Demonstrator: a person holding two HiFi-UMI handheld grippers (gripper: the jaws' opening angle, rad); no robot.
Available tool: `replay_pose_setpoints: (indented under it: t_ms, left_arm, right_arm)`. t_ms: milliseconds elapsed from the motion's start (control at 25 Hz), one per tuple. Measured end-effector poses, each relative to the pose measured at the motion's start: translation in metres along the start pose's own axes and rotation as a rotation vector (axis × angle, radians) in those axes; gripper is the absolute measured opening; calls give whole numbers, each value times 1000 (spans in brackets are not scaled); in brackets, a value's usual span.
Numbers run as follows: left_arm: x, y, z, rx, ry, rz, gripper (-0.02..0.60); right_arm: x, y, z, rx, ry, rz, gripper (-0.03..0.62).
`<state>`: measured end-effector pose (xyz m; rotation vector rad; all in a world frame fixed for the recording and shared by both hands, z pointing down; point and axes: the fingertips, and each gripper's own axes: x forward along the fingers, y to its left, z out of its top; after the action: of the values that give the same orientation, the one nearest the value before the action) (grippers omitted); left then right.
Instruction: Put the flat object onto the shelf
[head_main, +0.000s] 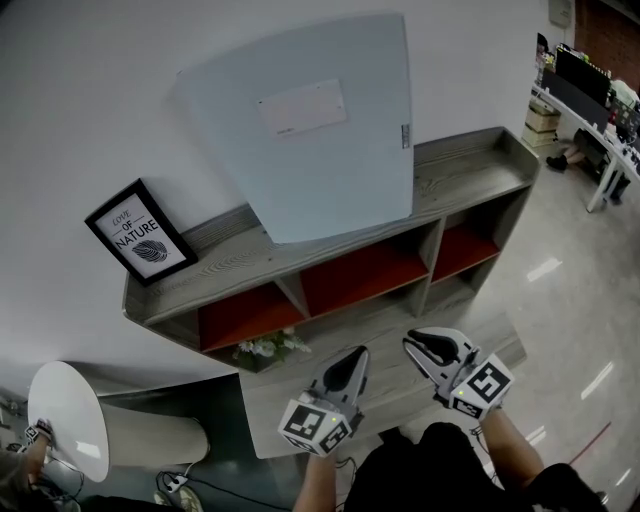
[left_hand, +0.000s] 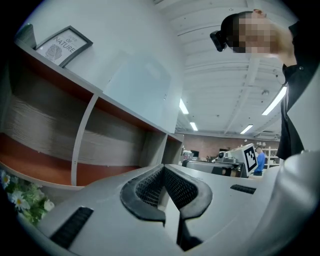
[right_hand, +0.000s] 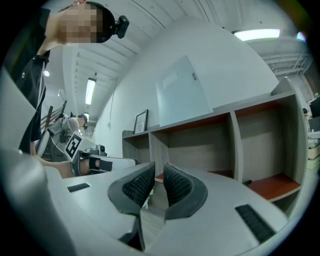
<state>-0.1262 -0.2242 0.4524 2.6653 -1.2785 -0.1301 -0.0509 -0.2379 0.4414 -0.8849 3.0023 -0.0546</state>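
Shelf unit (head_main: 460, 175): grey wood-grain, set against a white wall, with open compartments backed in red below its top board. Flat object (head_main: 310, 130): a large pale panel that stands on the top board, lower edge on the wood and upper part leaning back against the wall, well apart from both tools. It stands between the framed print (head_main: 140, 233) at the left end and the bare right end. Judgement: placement appears complete, and the step in hand is a clean retreat. Left hand-held gripper (head_main: 355, 355): low, in front of the lower compartments, and its own view shows the jaws closed tip to tip with nothing between them (left_hand: 162, 186). Right hand-held gripper (head_main: 415, 345): beside it at a like height, jaws drawn nearly together with a narrow slot between the pads and nothing in that slot (right_hand: 156, 182). Recommendation: bring both tools back and down, away from the shelf front, without lifting toward the top board, since a knock to the panel's lower edge could slide it forward off the wood. Before leaving, confirm the lean is steady, because the panel is tall against a narrow footing. Small white flowers (head_main: 268, 347) sit at the lower left compartment, near the left tool's path, and are best kept clear of.
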Motion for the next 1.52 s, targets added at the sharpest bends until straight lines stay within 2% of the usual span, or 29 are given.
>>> replay_pose_setpoints:
  t_ms: [360,1080,1200,1320,1520]
  left_arm:
    - [0,-53,-13,14,6,33,12]
    - [-46,-240,-81,-24,20,103,12]
    - [-53,-265,-83,-28,9,118,12]
    - [-59,-283,-80,0,1,128,12]
    - [-70,-296,-70,-1,-17,162,12]
  right_arm:
    - [-48,1,-11,18,18,-8,18]
    - [-243,54,-41,63,86,-7,13]
    - [-268,62,-38,46,93,1,14]
    - [-285,66,-31,47,85,4,12]
    - [-297,70,-25,76,57,15,12]
